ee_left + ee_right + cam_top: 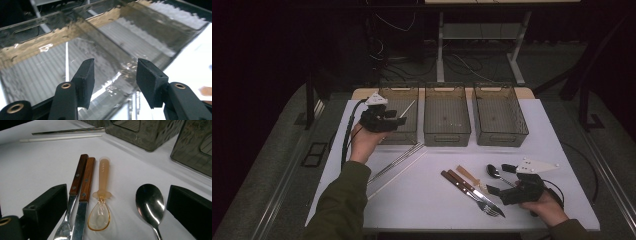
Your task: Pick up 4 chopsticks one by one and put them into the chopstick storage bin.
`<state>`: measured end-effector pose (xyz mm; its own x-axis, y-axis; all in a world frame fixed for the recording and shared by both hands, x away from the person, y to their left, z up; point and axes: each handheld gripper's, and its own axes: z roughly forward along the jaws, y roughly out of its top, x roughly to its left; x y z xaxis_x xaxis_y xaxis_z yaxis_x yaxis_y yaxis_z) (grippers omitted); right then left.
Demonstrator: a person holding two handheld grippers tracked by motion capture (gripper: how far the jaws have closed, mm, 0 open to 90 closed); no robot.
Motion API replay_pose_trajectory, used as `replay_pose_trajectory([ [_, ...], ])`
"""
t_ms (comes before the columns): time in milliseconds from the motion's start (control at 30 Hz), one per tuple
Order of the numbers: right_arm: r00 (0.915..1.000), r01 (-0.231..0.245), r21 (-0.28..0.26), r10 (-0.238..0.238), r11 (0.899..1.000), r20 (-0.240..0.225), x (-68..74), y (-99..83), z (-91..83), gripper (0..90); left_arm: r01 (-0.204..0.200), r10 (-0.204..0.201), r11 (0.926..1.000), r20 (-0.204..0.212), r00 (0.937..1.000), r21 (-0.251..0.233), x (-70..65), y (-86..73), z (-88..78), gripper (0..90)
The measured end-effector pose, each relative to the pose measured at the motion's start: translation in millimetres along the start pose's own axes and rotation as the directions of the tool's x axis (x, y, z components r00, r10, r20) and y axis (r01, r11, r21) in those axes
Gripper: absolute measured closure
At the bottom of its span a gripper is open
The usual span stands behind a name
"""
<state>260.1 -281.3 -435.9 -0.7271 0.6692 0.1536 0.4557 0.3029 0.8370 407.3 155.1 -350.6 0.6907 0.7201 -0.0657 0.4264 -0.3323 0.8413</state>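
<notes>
Along the far edge of the white tabletop stand three clear mesh bins in a row. The left gripper hovers over the near end of the left bin, held in a hand whose green sleeve comes in from the near left corner. Its fingers stand about half apart with nothing between them. One pale chopstick lies slanted inside that bin, so the sorting looks to have begun. The middle bin and the right bin seem to hold no cutlery.

More waits on the tabletop. A pair of metal chopsticks and a white chopstick lie slanted just in front of the left bin. Near the front edge, right of centre, lie a wooden-handled fork, a wooden-handled knife, a small amber plastic spoon and a metal spoon, side by side.

The right gripper rests low by the near right corner, its fingers wide apart, aimed at this cutlery and holding nothing. Most of the sorting appears left to do.
</notes>
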Motion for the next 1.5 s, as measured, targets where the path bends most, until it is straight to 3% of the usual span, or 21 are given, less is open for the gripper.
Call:
replay_pose_trajectory([
  [233, 0.9998, 0.008, 0.017, -0.008, 1.000, -0.019, -6.8, 0.3, 3.4, 3.9, -0.040, 0.040, 0.9992, 0.038, 0.9985, -0.005, -22.2, -9.0, -4.3, 43.9],
  [400, 0.9994, 0.024, 0.037, -0.023, 0.999, -0.025, -10.6, -0.2, 3.9, 3.8, -0.049, 0.049, 0.9988, 0.056, 0.9972, -0.005, -32.9, -20.8, -4.1, 41.7],
  [500, 0.9993, 0.029, 0.023, -0.029, 0.999, -0.024, -11.1, 0.1, 1.7, 3.8, -0.050, 0.051, 0.9987, 0.062, 0.9968, -0.011, -37.9, -27.4, -5.9, 41.3],
  [833, 0.9987, 0.048, 0.041, -0.047, 0.998, -0.019, -6.2, -2.7, 3.9, 3.8, -0.046, 0.048, 0.9985, 0.077, 0.9959, -0.029, -48.0, -47.7, -18.3, 36.6],
  [1233, 0.9995, 0.024, 0.021, -0.024, 0.999, -0.019, -5.8, -4.3, 0.6, 3.8, -0.057, 0.059, 0.9980, 0.063, 0.9963, -0.025, -58.9, -81.7, -32.0, 35.4],
  [1500, 0.9998, 0.002, 0.018, -0.002, 1.000, -0.020, -6.5, -3.8, -0.8, 3.8, -0.057, 0.057, 0.9984, 0.055, 0.9969, 0.002, -62.8, -99.1, -33.9, 36.2],
])
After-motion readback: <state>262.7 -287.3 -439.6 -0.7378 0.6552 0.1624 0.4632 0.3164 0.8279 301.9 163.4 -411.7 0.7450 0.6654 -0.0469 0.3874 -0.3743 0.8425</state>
